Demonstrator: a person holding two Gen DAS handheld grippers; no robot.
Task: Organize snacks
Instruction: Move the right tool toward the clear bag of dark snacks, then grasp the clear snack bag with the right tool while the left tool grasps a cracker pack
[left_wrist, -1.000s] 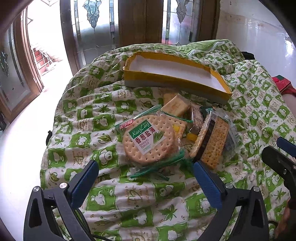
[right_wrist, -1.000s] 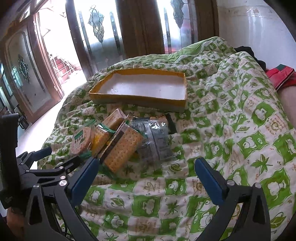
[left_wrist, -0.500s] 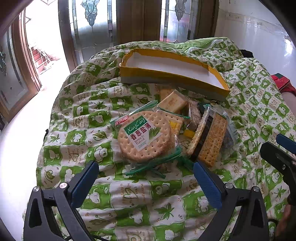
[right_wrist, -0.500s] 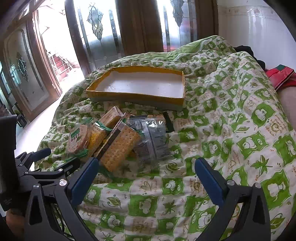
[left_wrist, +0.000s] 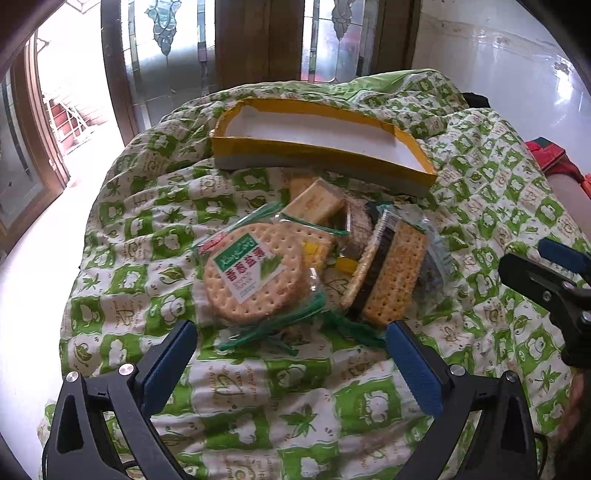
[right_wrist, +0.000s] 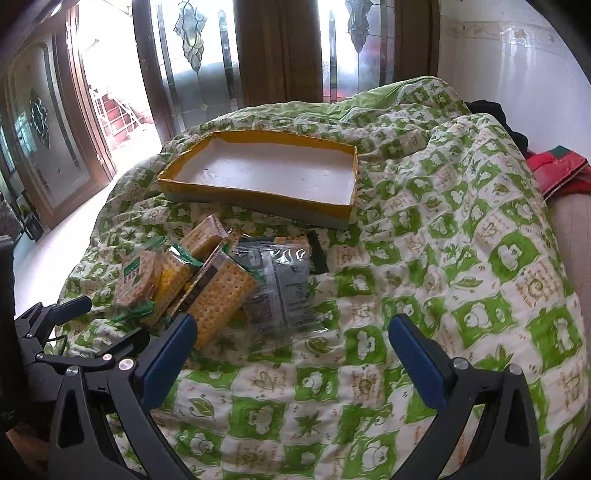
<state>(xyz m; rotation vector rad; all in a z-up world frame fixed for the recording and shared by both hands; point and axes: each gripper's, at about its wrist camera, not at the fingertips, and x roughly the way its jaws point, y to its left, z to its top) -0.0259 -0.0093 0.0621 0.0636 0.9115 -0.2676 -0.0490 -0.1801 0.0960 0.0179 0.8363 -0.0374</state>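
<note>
Several wrapped snack packs lie in a heap on a green-and-white quilt. A round cracker pack (left_wrist: 255, 273) with a green label sits nearest my left gripper (left_wrist: 291, 354), which is open just short of it. Beside it lean a square cracker pack (left_wrist: 395, 273) (right_wrist: 221, 295), a small yellow biscuit pack (left_wrist: 314, 203) and a clear grey-printed wrapper (right_wrist: 284, 288). Behind the heap rests an empty yellow-rimmed box (left_wrist: 332, 162) (right_wrist: 258, 199) with a white floor. My right gripper (right_wrist: 291, 350) is open, nothing between its fingers, in front of the clear wrapper.
The quilt (right_wrist: 461, 258) covers a rounded, lumpy surface that drops off on the left toward a bright white floor (left_wrist: 33, 258). Glass-panelled wooden doors (right_wrist: 280, 51) stand behind. A red item (right_wrist: 554, 170) lies at the far right. The right gripper's frame (left_wrist: 546, 280) shows at the left view's right edge.
Both grippers have drawn slightly nearer the snack heap and the views have risen a little, showing more of the box's inside. Both stay open; no snack has moved.
</note>
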